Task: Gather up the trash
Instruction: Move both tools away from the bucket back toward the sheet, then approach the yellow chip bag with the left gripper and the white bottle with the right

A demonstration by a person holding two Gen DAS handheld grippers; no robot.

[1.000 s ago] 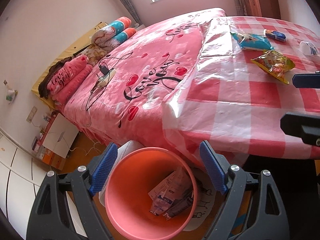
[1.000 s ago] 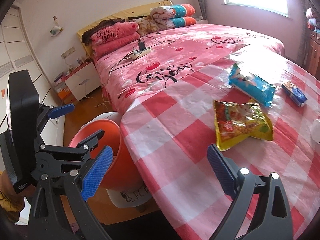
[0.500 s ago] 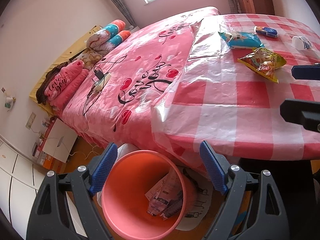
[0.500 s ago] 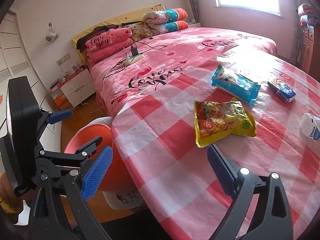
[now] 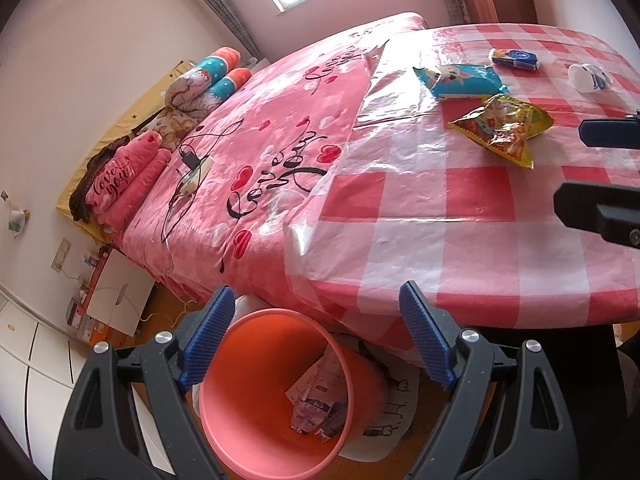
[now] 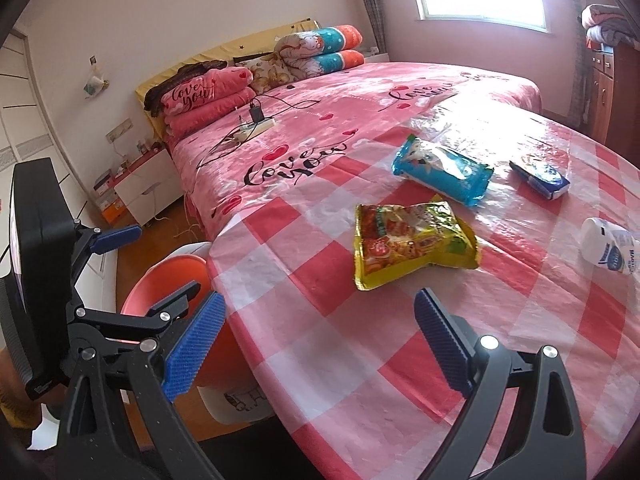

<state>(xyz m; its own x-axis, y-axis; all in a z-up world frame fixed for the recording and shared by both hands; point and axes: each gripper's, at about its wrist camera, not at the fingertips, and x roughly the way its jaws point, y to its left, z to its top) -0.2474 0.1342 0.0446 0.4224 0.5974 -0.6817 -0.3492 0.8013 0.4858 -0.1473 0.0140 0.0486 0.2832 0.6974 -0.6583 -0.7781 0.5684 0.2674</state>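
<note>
A salmon-orange bin [image 5: 256, 392] stands on the floor by the table edge, with crumpled wrappers [image 5: 316, 400] inside. My left gripper [image 5: 316, 291] hangs open above it with nothing between its fingers. On the red-and-white checked tablecloth [image 6: 360, 360] lie a yellow snack bag [image 6: 412, 244], a light blue packet [image 6: 440, 168], a small dark blue pack [image 6: 540, 178] and a white bottle [image 6: 612, 248]. My right gripper [image 6: 320, 296] is open over the table's near part, just short of the yellow bag. It holds nothing.
A bed with a pink cover [image 6: 340, 120] adjoins the table; a power strip with cables [image 6: 256, 126] lies on it. A white nightstand [image 6: 148, 188] stands by the headboard, a wooden cabinet [image 6: 612, 92] at far right. A white object [image 5: 384, 432] sits under the bin.
Both views have swung right across the table: the packets sit further left in frame and the white bottle shows more fully. Both grippers stay as wide as before.
</note>
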